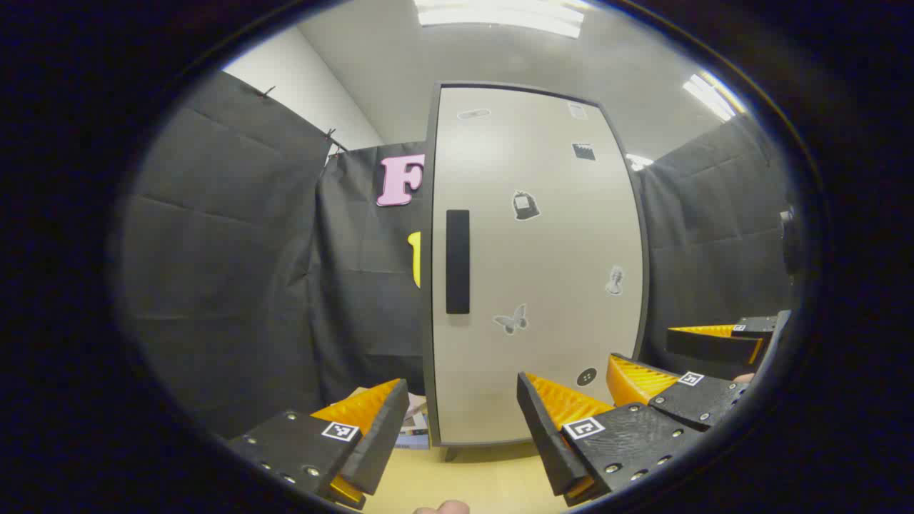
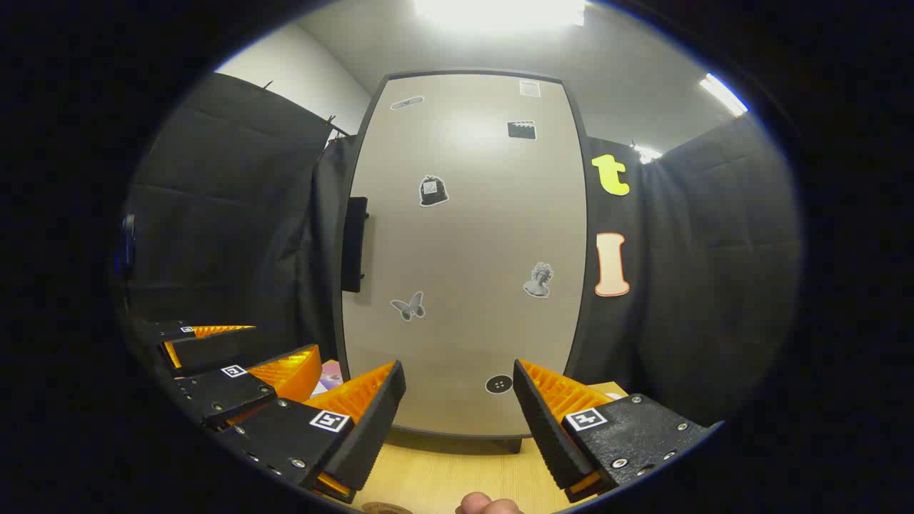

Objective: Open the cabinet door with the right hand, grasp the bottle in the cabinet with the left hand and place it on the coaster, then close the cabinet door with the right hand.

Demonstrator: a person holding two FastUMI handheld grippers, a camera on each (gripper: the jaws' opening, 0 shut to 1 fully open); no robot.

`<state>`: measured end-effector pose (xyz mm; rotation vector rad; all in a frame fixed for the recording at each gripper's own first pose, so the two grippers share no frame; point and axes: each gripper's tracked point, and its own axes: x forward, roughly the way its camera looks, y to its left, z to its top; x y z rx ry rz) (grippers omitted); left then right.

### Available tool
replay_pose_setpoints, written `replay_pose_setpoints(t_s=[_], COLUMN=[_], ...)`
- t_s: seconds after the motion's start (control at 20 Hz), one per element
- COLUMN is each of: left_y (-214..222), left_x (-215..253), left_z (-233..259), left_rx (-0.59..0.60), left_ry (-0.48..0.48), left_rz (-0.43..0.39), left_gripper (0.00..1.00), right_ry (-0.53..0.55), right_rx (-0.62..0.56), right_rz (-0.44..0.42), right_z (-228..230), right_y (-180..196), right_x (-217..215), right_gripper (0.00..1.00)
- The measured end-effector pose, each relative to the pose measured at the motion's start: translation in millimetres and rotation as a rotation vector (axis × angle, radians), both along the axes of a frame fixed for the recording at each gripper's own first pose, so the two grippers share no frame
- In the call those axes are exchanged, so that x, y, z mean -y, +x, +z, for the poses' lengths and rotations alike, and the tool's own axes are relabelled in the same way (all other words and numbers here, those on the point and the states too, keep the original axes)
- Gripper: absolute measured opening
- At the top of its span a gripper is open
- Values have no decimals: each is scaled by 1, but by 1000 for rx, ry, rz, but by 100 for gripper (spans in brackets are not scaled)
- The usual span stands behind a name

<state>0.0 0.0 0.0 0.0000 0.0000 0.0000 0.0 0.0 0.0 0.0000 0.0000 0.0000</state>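
A tall cabinet stands on the wooden table with its beige door closed, so whatever is inside is hidden. The door carries small stickers and a black vertical handle on its left edge, which the right gripper view catches side-on. My left gripper is open in front of the door's lower part, a short way off it. My right gripper is also open, facing the door's lower middle. Each gripper shows in the other's view, the right one and the left one, both held side by side. A thin round edge, maybe the coaster, lies on the table at the bottom.
Black cloth walls close in on both sides of the cabinet. Flat printed items lie on the light wooden table by the cabinet's lower left corner. A fingertip shows at the bottom edge.
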Motion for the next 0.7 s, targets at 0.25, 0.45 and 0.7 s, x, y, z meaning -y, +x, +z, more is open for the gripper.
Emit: replay_pose_setpoints(t_s=[0.25,0.45,0.7], left_y=[8,18,23], left_x=[0,4,7], left_z=[13,11,11], left_rx=[20,4,0], left_ry=[1,-12,-2], left_rz=[-2,-30,-45], left_gripper=[92,88,92], right_ry=[19,35,55], right_rx=[29,31,3], right_rz=[-27,-43,-63], right_z=[14,18,14], right_y=[5,15,21], right_x=[9,18,23], right_gripper=[93,95,95])
